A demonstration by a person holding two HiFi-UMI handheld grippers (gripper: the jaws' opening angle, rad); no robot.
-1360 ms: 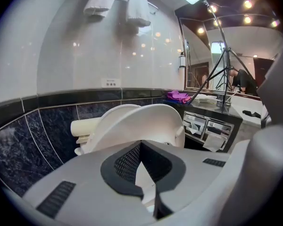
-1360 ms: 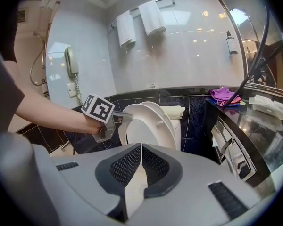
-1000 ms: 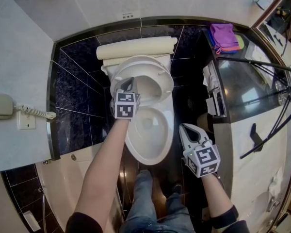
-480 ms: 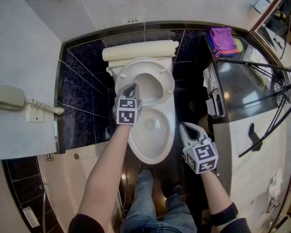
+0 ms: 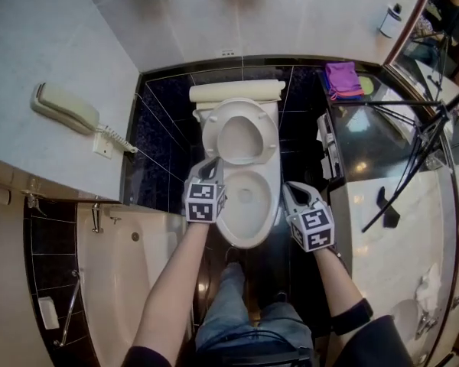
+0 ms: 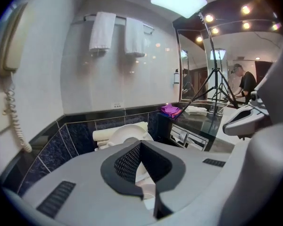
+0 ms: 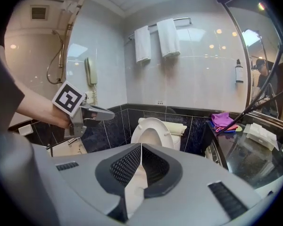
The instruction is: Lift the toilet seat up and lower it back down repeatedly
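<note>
The white toilet seat [image 5: 271,139] stands raised against the cistern, with the open bowl [image 5: 249,240] below it. My left gripper [image 5: 213,167] hovers over the bowl's left rim, just short of the seat's lower edge, shut with nothing in it. The right gripper [image 5: 289,189] hangs beside the bowl's right side, also shut and empty. In the right gripper view the upright seat [image 7: 162,129] is ahead and the left gripper [image 7: 106,113] shows at the left. The left gripper view looks over its shut jaws [image 6: 140,144] at the seat [image 6: 127,132].
A wall phone [image 5: 66,107] hangs at the left above a bathtub [image 5: 130,270]. A dark counter at the right carries a purple cloth [image 5: 342,79], and a black tripod [image 5: 422,138] stands there. Towels [image 7: 154,42] hang above the toilet. My legs [image 5: 231,304] are before the bowl.
The left gripper has drawn back from the raised seat's rim toward me and risen. The right gripper has risen too. The head view has pulled back, and more of the room shows.
</note>
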